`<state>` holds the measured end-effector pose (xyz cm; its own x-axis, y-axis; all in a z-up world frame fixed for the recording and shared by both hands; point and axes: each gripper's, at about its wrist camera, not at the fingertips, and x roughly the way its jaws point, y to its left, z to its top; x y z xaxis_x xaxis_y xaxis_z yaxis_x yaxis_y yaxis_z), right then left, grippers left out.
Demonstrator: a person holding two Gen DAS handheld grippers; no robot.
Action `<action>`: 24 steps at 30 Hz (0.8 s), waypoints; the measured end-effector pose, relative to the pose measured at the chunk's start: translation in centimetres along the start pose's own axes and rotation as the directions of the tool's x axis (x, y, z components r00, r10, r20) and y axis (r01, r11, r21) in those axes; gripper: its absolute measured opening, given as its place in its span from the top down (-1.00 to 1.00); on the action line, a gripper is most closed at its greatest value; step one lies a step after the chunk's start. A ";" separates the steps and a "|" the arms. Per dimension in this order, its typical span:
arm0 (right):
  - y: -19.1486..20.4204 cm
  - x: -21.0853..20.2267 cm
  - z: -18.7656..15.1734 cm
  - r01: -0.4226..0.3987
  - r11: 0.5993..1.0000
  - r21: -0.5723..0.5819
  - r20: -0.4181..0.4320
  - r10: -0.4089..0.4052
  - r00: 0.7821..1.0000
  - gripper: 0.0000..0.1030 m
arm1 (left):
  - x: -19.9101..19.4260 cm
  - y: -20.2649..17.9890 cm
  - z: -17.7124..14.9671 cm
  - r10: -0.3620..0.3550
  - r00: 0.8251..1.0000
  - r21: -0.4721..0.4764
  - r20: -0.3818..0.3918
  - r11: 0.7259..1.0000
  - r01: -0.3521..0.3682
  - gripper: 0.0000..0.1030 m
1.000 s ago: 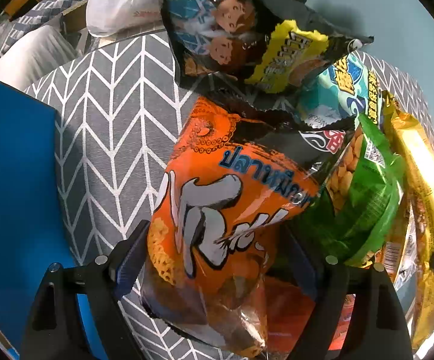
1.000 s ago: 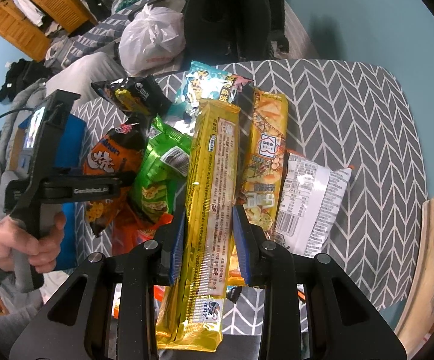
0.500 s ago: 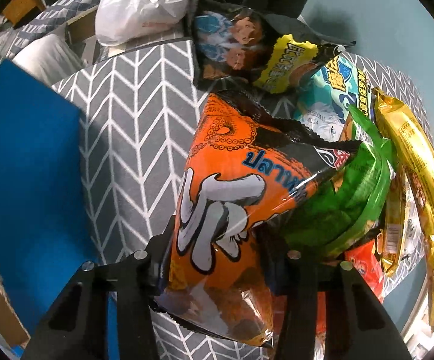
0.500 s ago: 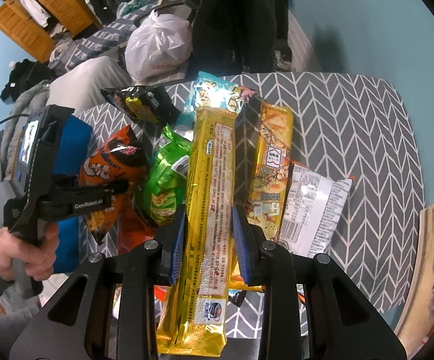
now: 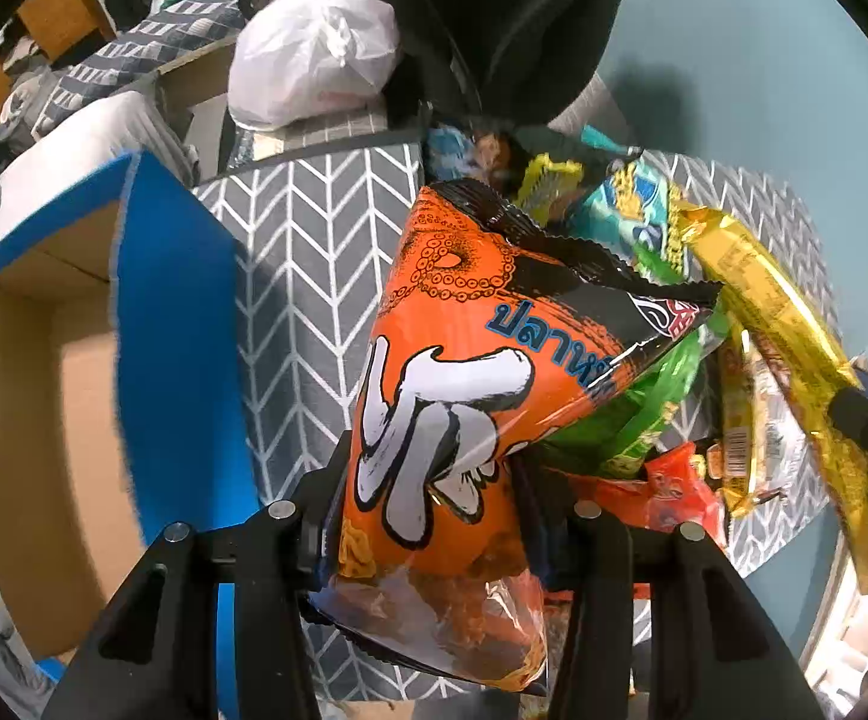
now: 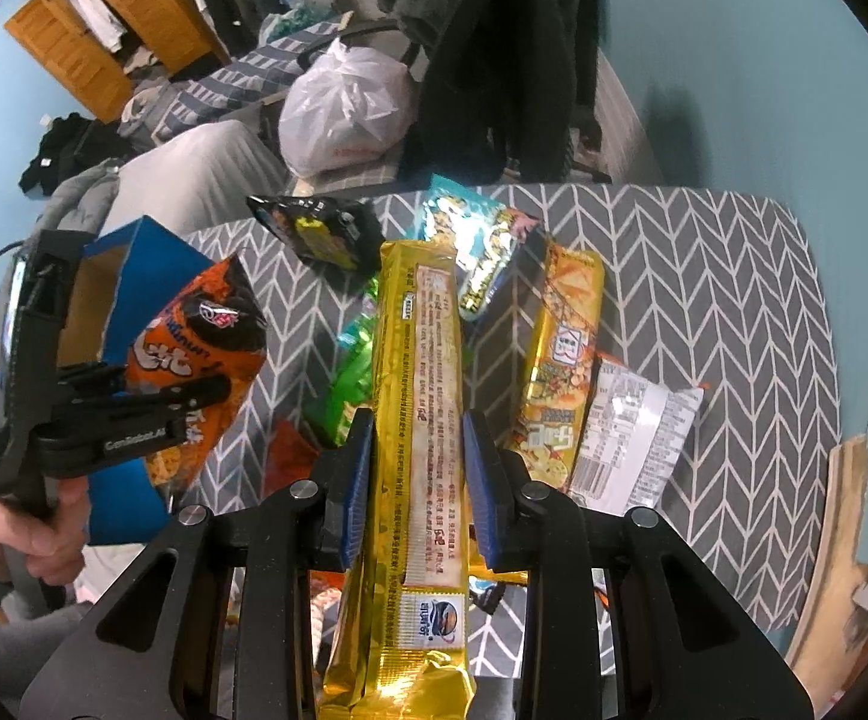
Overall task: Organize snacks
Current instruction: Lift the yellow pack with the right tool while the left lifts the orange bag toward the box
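My left gripper [image 5: 434,480] is shut on an orange snack bag [image 5: 463,396] and holds it above the table, next to an open blue cardboard box [image 5: 176,324]. That bag [image 6: 194,336] and the left gripper [image 6: 152,408] also show in the right wrist view, beside the box [image 6: 134,264]. My right gripper [image 6: 416,450] is shut on a long gold biscuit pack [image 6: 422,420], held lifted; it also shows in the left wrist view [image 5: 775,312]. Below lie a green bag [image 5: 643,414], a red bag [image 5: 667,492], a black-yellow bag [image 6: 320,228], a teal bag [image 6: 475,240], a gold-orange pack [image 6: 559,360] and a white packet [image 6: 631,426].
The table wears a grey chevron cloth [image 6: 721,276]. A white plastic bag [image 6: 344,108] and dark clothing on a chair [image 6: 493,60] stand behind it. A wooden board [image 6: 841,528] leans at the right edge. A blue wall is at the back.
My left gripper closed on the orange bag and lifted it left, toward the blue box, whose open inside now shows. My right gripper rose a little with the gold pack.
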<state>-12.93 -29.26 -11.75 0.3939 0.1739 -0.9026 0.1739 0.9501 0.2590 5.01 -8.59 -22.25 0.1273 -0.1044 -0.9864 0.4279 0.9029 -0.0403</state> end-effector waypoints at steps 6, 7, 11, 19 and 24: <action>1.3 -0.9 0.7 -0.030 0.999 -0.025 0.025 0.030 0.999 0.47 | -3.6 0.9 -0.4 0.000 0.999 -0.036 0.049 0.999 0.002 0.06; 1.6 -1.1 0.9 -0.036 0.999 -0.033 0.029 0.037 0.999 0.47 | -4.2 0.9 -0.7 0.001 0.998 -0.041 0.055 0.999 0.001 0.06; 3.0 -1.6 1.7 -0.062 0.996 -0.069 0.039 0.065 0.997 0.47 | -6.1 2.2 -1.2 0.002 0.998 -0.073 0.068 0.997 0.003 0.06; 6.7 -1.2 3.5 -0.122 0.981 -0.153 0.037 0.129 0.991 0.46 | -9.5 5.0 -2.7 0.032 0.995 -0.139 0.099 0.990 -0.018 0.06; 9.5 -0.5 4.4 -0.160 0.960 -0.228 0.027 0.170 0.985 0.47 | -11.0 7.1 -3.4 0.055 0.992 -0.183 0.114 0.983 -0.033 0.06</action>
<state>-7.52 -21.40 -7.34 0.4422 0.3261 -0.8356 -0.1016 0.9438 0.3146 3.66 0.38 -12.26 0.2516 -0.1018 -0.9625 0.2524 0.9669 -0.0363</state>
